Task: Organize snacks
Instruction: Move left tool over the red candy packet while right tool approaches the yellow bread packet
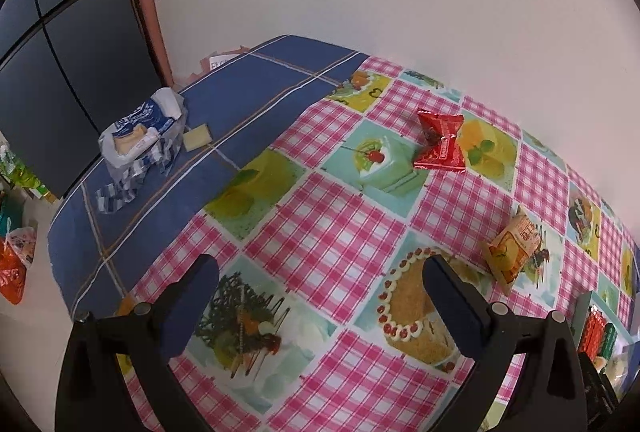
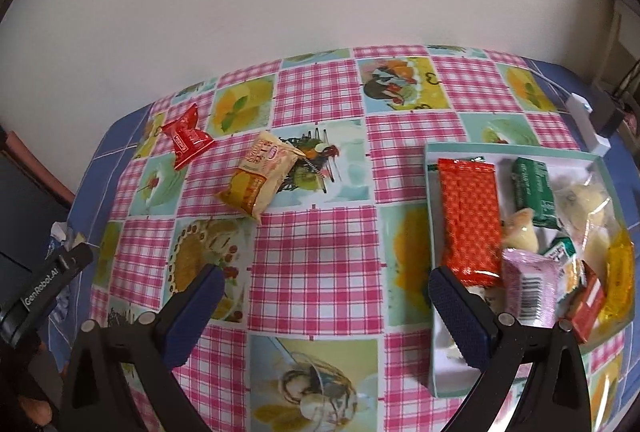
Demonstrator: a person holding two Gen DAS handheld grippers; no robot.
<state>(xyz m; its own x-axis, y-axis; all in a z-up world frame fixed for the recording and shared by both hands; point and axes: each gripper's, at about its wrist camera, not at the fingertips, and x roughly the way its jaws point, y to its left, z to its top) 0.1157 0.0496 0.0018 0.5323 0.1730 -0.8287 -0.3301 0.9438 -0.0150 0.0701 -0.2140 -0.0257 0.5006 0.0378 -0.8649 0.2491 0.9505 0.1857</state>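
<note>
Both tongs stand wide apart and hold nothing. The left gripper [image 1: 320, 296] hovers over a broad bare stretch of the glossy checked tablecloth [image 1: 332, 232], pink gingham broken by printed cake squares. Ahead and to its right lies the yellow snack packet [image 1: 514, 252], a puffed pillow shape with crimped ends; farther ahead sits the red snack packet [image 1: 440, 144], shiny foil pinched in the middle. Ahead to its left the cloth gives way to a blue plaid cloth [image 1: 240, 88] bearing a crumpled blue-and-white bag [image 1: 140, 136], near the table's left edge.

The right gripper [image 2: 324, 296] also has open cloth between its fingers. Its right finger overlaps the near wall of a shallow pale green box [image 2: 434, 372] crowded with wrapped snacks, among them a long orange dotted packet [image 2: 470, 216]. The yellow packet [image 2: 262, 178] and the red one [image 2: 186, 140] lie ahead to its left, well apart from the box.
</note>
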